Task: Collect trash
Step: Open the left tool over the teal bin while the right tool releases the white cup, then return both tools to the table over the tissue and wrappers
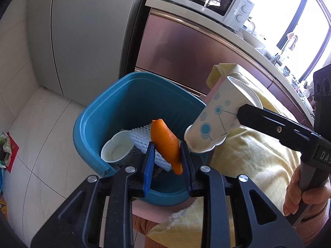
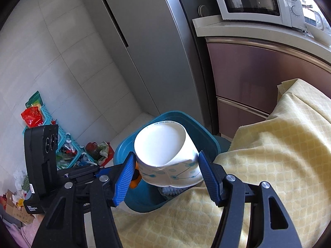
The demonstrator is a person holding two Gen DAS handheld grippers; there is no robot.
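- The left tongs (image 1: 167, 159) are narrow and clamp a piece of orange peel (image 1: 166, 142) between their blue pads; the peel stands nearly upright, its lower tip hanging below the pads.
- The peel is held over the open mouth of a blue bin (image 1: 115, 103), inside the line of its rim.
- In the bin lie a white foam fruit net (image 1: 140, 136) and a crumpled white paper cup (image 1: 118, 149), side by side on the bottom; the crumpled cup's mouth faces up.
- The right tongs (image 2: 165, 167) are fairly wide and grip a paper cup (image 2: 165, 144) printed with blue dots and lines, one pad on each side of its wall.
- This cup is tilted bottom-up: in the right wrist view its white base faces the camera, and in the left wrist view its mouth points down toward the bin's right edge, just beside the peel.
- The cup hangs at the bin's right rim, above the edge of a pale yellow cloth (image 2: 269, 165) that covers a raised surface pressing against the bin.
- A hand (image 1: 304, 194) with an orange-pink sleeve grips the handle of the right tongs at the right edge of the left wrist view.
- Behind the bin stands a tall grey fridge (image 2: 149, 51), and beside it a pink-fronted cabinet whose tabletop (image 2: 238, 33) carries a white microwave (image 2: 256, 0).
- On the tiled floor (image 1: 41, 144) at the left, turquoise baskets (image 2: 66, 142) hold bright packets and wrappers.
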